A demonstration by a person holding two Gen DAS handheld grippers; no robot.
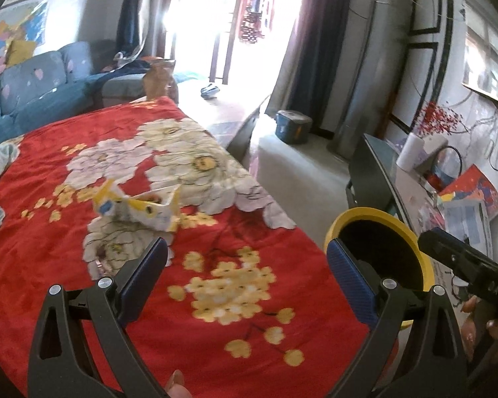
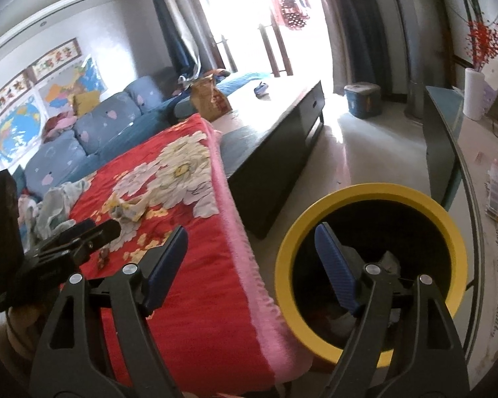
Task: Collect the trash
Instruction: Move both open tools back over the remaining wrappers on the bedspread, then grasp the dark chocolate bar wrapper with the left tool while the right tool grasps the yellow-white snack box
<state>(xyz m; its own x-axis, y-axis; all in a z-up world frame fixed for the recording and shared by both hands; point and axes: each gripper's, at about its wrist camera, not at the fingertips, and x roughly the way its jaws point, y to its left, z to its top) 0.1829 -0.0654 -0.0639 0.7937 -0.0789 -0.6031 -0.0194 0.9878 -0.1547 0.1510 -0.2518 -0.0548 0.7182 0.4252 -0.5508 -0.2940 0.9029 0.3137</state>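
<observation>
A crumpled yellow-and-white paper carton (image 1: 139,210) lies on the red flowered blanket (image 1: 275,298), ahead of my left gripper (image 1: 245,267), which is open and empty above the blanket. The carton also shows small in the right wrist view (image 2: 129,210). A yellow-rimmed trash bin (image 2: 372,265) stands on the floor at the blanket's right edge; it also shows in the left wrist view (image 1: 378,248). My right gripper (image 2: 250,258) is open and empty, with its right finger over the bin's mouth. Some scraps lie inside the bin.
A crumpled pale cloth (image 2: 56,205) lies at the blanket's far left. A dark low table (image 2: 275,152) stands beyond the blanket. A side table (image 2: 491,172) with papers and a paper roll is to the right. A blue sofa (image 2: 93,132) is behind.
</observation>
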